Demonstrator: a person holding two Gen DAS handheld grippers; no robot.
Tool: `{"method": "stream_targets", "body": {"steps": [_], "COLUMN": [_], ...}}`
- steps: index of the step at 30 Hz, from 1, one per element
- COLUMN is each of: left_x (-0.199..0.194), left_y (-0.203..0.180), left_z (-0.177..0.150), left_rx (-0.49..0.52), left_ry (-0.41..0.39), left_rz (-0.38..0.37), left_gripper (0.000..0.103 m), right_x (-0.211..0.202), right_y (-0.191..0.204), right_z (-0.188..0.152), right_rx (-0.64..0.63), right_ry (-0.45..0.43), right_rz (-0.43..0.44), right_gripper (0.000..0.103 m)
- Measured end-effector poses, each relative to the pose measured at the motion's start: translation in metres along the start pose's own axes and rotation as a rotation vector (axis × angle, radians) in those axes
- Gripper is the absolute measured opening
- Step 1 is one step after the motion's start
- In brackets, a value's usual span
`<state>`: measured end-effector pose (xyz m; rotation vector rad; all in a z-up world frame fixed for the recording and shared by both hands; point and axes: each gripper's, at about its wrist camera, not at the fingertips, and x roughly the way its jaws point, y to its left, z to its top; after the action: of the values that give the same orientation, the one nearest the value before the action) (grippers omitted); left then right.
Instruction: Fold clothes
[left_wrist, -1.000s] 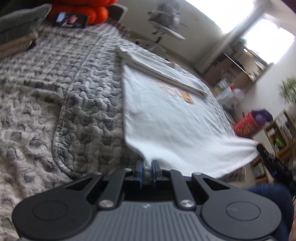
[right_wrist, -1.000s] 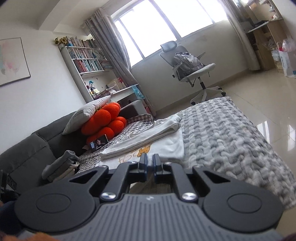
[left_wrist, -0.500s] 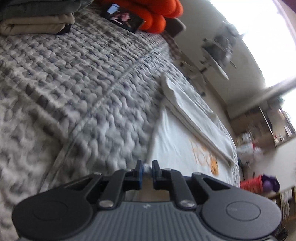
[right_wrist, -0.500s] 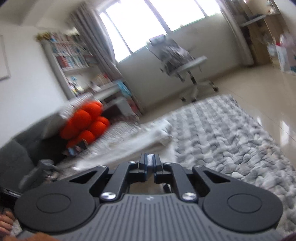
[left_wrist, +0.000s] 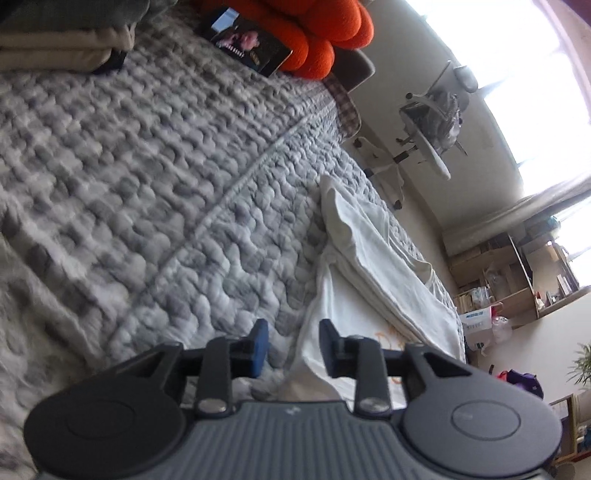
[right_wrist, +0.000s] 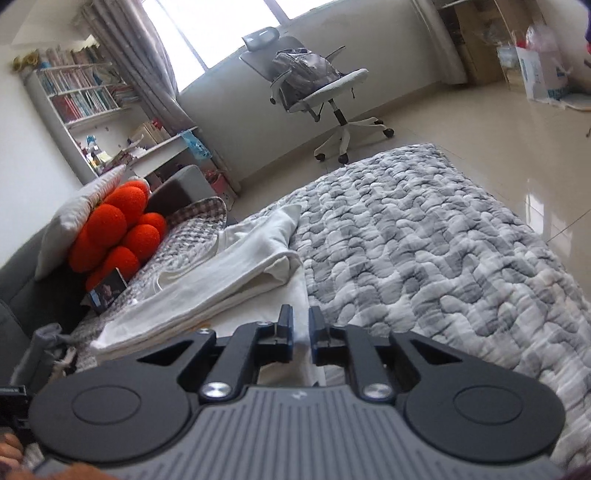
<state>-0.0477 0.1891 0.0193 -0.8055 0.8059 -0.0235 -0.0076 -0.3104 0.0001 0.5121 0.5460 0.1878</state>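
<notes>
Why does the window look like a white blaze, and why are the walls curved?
Left wrist view: the window is overexposed, the quilt slightly smeared by motion, the room tilted. Right wrist view: sharper, with glare on the floor. The fisheye lens bends straight lines in both views.

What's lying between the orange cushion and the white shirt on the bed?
In the right wrist view, a dark photo card leans by the orange cushion; then patterned blanket reaches the white shirt.

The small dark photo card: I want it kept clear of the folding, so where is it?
The small dark photo card leans against the orange cushion, left of the white T-shirt.
</notes>
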Motion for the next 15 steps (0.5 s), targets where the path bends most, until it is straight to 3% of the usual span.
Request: {"method": "stream_targets", "body": {"steps": [3, 6, 9, 11, 14, 15], "left_x": [-0.006, -0.012, -0.021, -0.028, -0.027, -0.026], "left_y": [0.005, 0.005, -0.002, -0.007, -0.004, -0.001], "left_z": [-0.002, -0.008, -0.02, -0.028, -0.027, -0.025], "left_rx": [0.03, 0.119, 0.27, 0.366, 0.354, 0.336], "left_ry": [-0.017, -0.017, -0.023, -0.027, -0.003, 0.001], "left_rz": [-0.017, -0.033, -0.001, 0.02, -0.002, -0.01], "left_gripper": [0.036, 0.041, 0.042, 0.042, 0.051, 0.053], "right_x": [-0.01, -0.013, -0.009, -0.011, -0.007, -0.005], "right_y": [-0.005, -0.004, 0.011, 0.022, 0.027, 0.028], "right_z": [0.004, 0.006, 0.003, 0.0, 0.004, 0.006], "right_rx": [-0.044, -0.155, -0.392, -0.54, -0.588, -0.586], "right_ry": [-0.026, 0.009, 0.108, 0.125, 0.164, 0.175], "right_rz": [-0.033, -0.02, -0.034, -0.039, 0.042, 0.073], "right_gripper": [0.017, 0.017, 0.017, 0.017, 0.017, 0.024]}}
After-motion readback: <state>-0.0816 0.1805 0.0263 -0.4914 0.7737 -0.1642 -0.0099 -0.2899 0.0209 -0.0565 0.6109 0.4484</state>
